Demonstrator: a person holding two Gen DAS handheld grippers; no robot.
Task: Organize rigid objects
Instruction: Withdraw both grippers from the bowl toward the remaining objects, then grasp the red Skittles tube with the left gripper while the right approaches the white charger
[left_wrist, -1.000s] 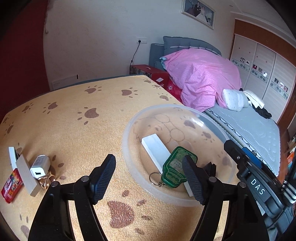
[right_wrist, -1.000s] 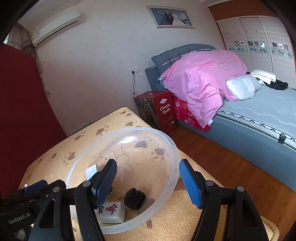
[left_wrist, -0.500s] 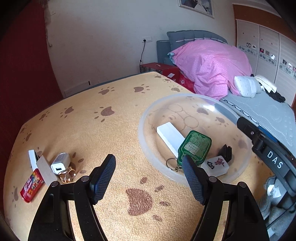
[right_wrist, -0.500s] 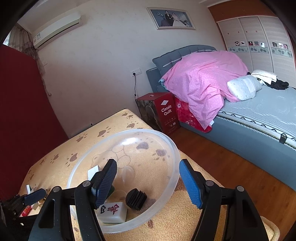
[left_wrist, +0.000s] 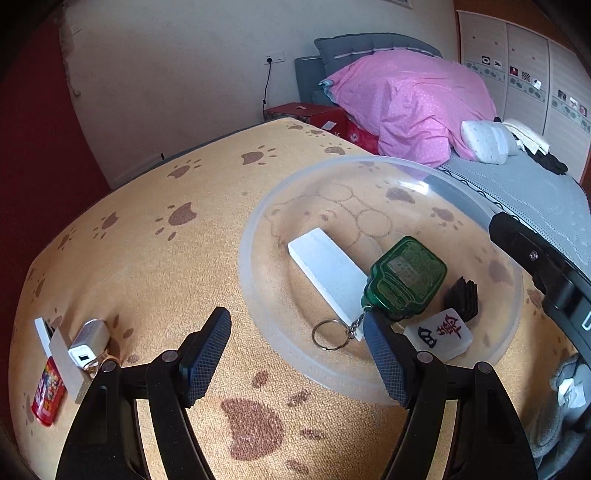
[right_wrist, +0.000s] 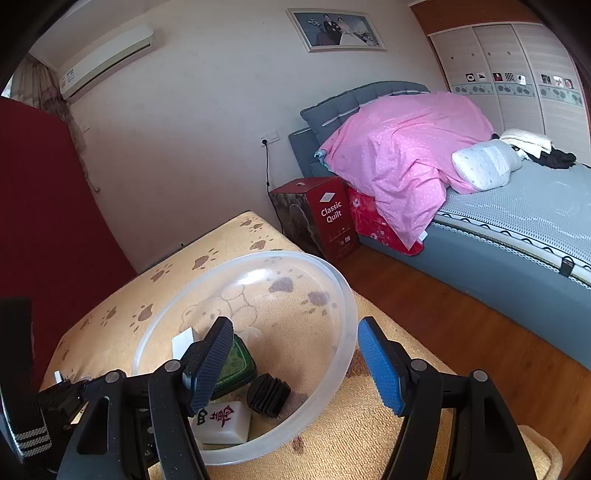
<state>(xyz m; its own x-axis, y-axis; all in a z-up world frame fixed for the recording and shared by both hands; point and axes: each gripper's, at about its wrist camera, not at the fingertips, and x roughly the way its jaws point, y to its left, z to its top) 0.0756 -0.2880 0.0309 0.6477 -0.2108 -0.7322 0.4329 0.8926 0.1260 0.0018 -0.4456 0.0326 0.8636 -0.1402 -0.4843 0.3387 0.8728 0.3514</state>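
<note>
A clear plastic bowl (left_wrist: 248, 273) (right_wrist: 347, 321) stands on the paw-print cloth. In it lie a white block (left_wrist: 325, 266), a green key fob (left_wrist: 406, 277) with a ring, a black ribbed cap (left_wrist: 461, 295) (right_wrist: 267, 393) and a mahjong tile (left_wrist: 439, 332) (right_wrist: 221, 421). My left gripper (left_wrist: 295, 354) is open and holds nothing, hovering at the bowl's near rim. My right gripper (right_wrist: 295, 362) is open too, its fingers on either side of the bowl's right rim in the picture. Left of the bowl lie a white charger (left_wrist: 88, 341), a white card (left_wrist: 66, 365) and a red tube (left_wrist: 46, 391).
The cloth-covered table (right_wrist: 369, 435) ends just right of the bowl, above a wooden floor (right_wrist: 461, 321). Beyond are a bed with a pink quilt (right_wrist: 406, 147) and a red box (right_wrist: 325, 218). The right gripper's black body (left_wrist: 546, 273) reaches in beside the bowl.
My left gripper has drawn back from the bowl and rolled, so the tile and the black cap now show. The right gripper has kept still.
</note>
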